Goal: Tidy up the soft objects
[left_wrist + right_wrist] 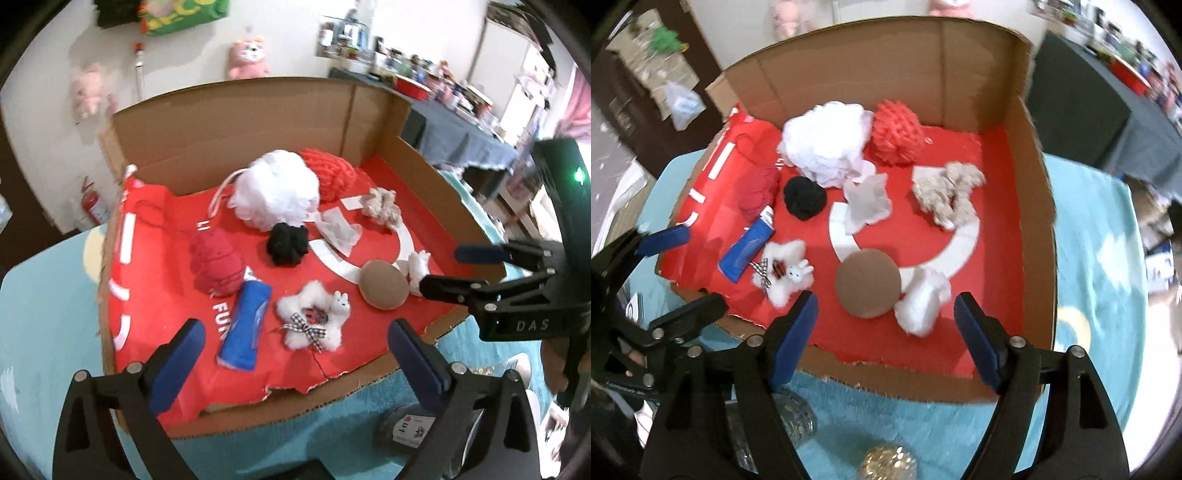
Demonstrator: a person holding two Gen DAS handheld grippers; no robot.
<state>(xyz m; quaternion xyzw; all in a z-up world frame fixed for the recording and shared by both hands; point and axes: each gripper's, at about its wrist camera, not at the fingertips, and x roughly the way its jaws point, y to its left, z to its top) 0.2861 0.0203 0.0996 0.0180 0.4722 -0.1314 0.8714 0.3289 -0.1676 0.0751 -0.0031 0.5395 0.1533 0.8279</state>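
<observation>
Both grippers hovering empty over the near edge of the cardboard box [1030,206], soft things lying inside it.

The left gripper [295,354] is standing wide open with nothing between its jaws; the blue tube [243,325] is lying just ahead at 11 o'clock, its long axis running 12 to 6, the white fluffy star [314,321] at 12. The right gripper [886,325] is also gaping empty, the brown round pad [866,282] at 12 and the white tuft [923,299] at 1 touching it. The torn near rim is sitting low, leaving open approach; the far and right walls are rising tall.
</observation>
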